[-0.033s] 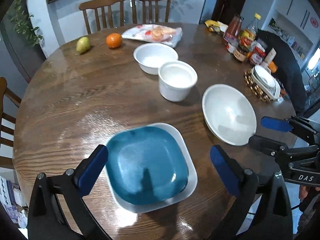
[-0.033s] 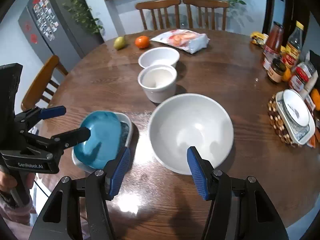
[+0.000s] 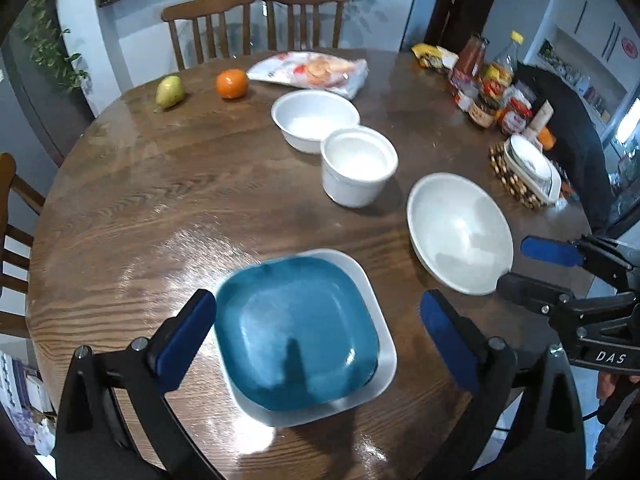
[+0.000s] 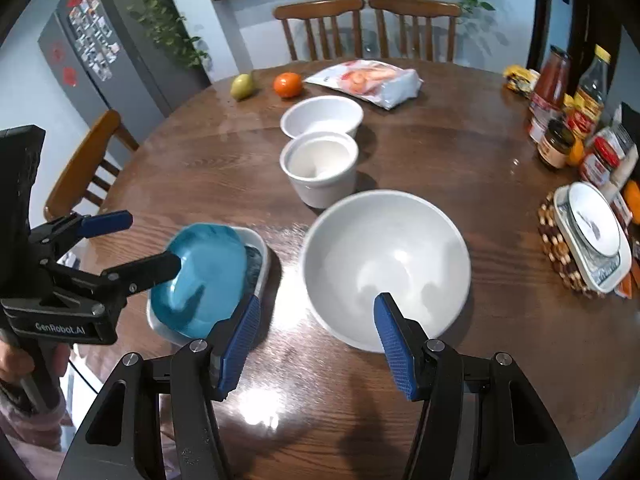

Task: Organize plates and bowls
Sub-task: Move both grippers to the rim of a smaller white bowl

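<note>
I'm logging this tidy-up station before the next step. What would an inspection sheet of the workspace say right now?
Surface: round wooden table, glossy.
Job's things: blue square plate on white square plate; large white bowl; ramekin; small white bowl.
Clutter: pear, orange, snack bag, jars and bottles, dishes on trivet.
Grippers: left tool open around the blue plate; right tool open, before the large bowl.
Cables: nothing seen.
Surroundings: chairs, fridge, shelf, plants.
</note>
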{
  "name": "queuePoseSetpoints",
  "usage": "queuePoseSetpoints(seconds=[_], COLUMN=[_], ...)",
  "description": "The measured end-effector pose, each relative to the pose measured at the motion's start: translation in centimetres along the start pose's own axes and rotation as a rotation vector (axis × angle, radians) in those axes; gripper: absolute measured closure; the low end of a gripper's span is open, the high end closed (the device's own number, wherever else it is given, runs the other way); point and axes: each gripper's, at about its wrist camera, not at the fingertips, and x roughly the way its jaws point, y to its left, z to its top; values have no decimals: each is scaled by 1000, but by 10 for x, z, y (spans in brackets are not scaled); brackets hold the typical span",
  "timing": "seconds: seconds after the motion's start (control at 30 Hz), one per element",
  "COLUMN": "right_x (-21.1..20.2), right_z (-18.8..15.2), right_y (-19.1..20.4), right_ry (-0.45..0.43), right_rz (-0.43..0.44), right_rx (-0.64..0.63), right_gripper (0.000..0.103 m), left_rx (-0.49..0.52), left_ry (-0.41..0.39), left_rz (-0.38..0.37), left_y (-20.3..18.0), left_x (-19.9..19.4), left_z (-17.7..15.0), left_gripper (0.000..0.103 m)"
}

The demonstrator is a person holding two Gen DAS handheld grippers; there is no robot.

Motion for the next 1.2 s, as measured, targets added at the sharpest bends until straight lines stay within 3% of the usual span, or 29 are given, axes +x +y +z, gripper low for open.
queuePoseSetpoints(seconds=[0.17, 0.47, 0.63, 0.83, 1.03, 1.2], right_x=[-11, -45, -45, 8, 78, 130], right_z=[23, 94, 137, 174, 188, 190], right_y=[3, -8, -20, -39, -53, -68], right_ry=[-29, -141, -187, -122, -34, 40], right_rz=[29, 20, 39, 39, 29, 78], right_rx=[-6, 9, 51, 119, 138, 193], right_gripper=[43, 43, 43, 42, 42, 42], left_rx=[-34, -77, -123, -167, -226, -246], left_ry=[-48, -155, -145, -69, 36, 76], left_rz=[16, 58, 65, 107, 91, 95], left_y=[12, 26, 38, 48, 57, 61], left_x=[-17, -43, -36, 20, 89, 131], left_z=[22, 94, 135, 152, 156, 159], left_gripper=[1, 1, 1, 1, 1, 1])
